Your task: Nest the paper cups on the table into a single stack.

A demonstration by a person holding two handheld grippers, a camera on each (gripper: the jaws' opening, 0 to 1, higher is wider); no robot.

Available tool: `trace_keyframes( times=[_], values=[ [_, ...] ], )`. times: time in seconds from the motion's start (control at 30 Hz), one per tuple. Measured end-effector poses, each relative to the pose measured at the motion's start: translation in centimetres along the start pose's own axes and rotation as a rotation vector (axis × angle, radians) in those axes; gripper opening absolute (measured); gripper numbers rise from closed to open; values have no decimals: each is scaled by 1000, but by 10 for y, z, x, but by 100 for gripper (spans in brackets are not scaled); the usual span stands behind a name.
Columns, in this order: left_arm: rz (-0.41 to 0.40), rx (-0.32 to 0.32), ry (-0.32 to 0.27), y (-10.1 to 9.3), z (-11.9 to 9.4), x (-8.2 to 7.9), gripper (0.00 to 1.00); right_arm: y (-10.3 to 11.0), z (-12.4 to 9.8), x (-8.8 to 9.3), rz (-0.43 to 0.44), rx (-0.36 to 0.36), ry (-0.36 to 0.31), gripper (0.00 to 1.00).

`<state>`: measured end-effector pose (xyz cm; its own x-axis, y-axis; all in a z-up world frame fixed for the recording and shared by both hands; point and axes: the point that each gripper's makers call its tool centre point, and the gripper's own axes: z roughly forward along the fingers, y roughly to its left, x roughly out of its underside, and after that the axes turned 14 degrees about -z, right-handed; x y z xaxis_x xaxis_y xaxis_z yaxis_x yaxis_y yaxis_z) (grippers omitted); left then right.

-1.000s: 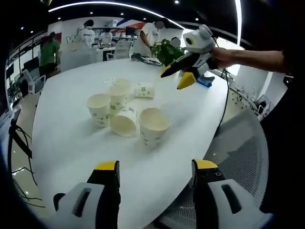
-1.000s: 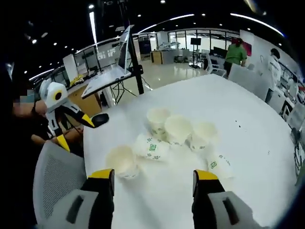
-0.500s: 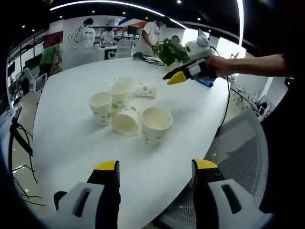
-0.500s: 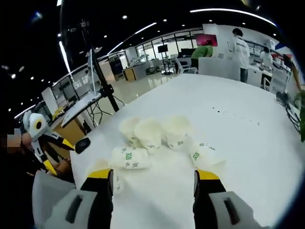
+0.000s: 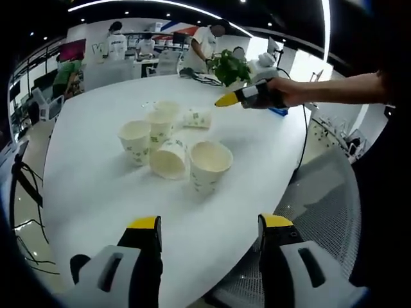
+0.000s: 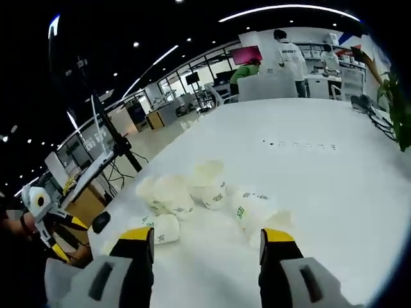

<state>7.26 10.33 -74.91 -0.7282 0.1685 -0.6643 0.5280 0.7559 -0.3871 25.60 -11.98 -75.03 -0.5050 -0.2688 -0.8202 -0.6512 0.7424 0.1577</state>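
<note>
Loosely clustered mid-tabletop, the white paper cups with green print (image 5: 209,165) look feather-light and easily crushed, some upright, some tipped over; take one gently by its rim. Both the left claw (image 5: 209,247) and right claw (image 6: 207,256) gape wide, empty, above the white tabletop (image 5: 103,192).

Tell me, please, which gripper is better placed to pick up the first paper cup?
Probably the right gripper: open, its jaws frame a cup on its side. The left gripper hangs back at the table's edge.
</note>
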Motion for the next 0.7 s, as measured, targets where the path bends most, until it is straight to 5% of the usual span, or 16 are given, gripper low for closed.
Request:
trace_keyframes(
  times=[0.37,0.7],
  values=[
    [-16,-9,10,3,0,1,59,-30,24,12,58,33,-2,66],
    [-18,-26,27,3,-3,1,59,-32,43,26,134,22,-17,62]
  ],
)
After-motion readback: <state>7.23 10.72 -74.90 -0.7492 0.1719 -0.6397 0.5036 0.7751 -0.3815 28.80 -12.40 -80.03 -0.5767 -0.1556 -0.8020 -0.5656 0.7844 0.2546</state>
